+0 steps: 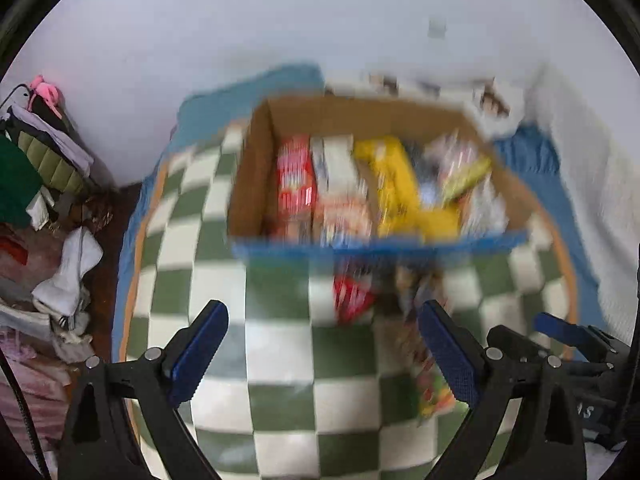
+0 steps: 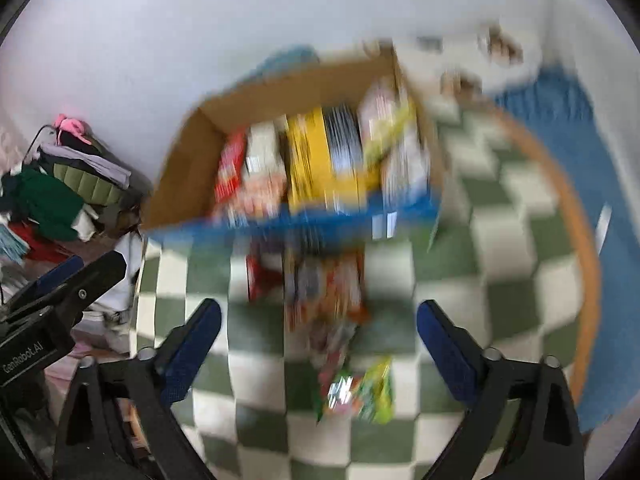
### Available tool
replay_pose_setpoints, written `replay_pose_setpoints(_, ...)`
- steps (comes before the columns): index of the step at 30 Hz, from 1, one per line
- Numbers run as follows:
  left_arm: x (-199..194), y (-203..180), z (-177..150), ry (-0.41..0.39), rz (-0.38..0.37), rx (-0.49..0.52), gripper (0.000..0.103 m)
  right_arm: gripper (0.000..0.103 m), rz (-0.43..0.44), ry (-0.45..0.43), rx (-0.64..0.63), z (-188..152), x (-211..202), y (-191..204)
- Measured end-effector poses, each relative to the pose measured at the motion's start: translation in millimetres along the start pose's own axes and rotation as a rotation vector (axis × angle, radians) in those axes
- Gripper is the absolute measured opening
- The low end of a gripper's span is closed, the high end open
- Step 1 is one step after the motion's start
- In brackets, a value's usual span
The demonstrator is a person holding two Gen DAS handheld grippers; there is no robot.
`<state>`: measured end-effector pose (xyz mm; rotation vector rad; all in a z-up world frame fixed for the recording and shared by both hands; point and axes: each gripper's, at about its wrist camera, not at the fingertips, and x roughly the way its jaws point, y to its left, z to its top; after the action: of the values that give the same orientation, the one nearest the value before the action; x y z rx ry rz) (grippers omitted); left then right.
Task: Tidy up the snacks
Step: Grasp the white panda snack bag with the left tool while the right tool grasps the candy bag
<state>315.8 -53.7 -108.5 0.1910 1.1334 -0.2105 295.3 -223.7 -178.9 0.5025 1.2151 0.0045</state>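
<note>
Jaws: left gripper [image 1: 322, 344] and right gripper [image 2: 319, 340] both gape wide, holding nothing
Snacks: loose packets [image 2: 336, 320] lie mid-blanket on the bed, just before the cardboard box [image 1: 256, 184]
Risk: blurred views suggest fast motion; a hurried pinch may crush or miss a packet

A green-and-white checkered blanket [image 1: 280, 360] covers the bed [image 2: 568, 128]. On it sit a cardboard box [image 1: 250, 184] of snacks and loose snack packets [image 2: 360, 388].
</note>
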Motion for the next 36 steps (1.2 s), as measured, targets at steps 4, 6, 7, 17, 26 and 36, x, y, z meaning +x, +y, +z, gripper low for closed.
replay_pose_setpoints(4, 45, -5, -37, 0.126, 0.038, 0.043, 0.097, 0.073, -0.01, 0.102, 0.059, -36, 43, -22)
replay_pose_setpoints(6, 65, -6, -54, 0.183, 0.056, 0.061, 0.097, 0.073, -0.031, 0.147, 0.078, -48, 62, -28)
replay_pose_setpoints(7, 72, -6, -60, 0.205, 0.06, 0.067, 0.097, 0.074, -0.032, 0.169, 0.082, -53, 73, -29)
replay_pose_setpoints(17, 107, -23, -72, 0.303, -0.013, 0.077, 0.097, 0.064, -0.155, 0.148, -0.187, -81, 109, -6)
replay_pose_setpoints(26, 153, -106, -54, 0.418, -0.159, 0.129, 0.097, 0.064, -0.181, 0.149, -0.065, -85, 70, -77)
replay_pose_setpoints(36, 155, -117, -71, 0.354, -0.115, 0.23, 0.052, 0.083, -0.226, 0.198, -0.088, -83, 100, -74)
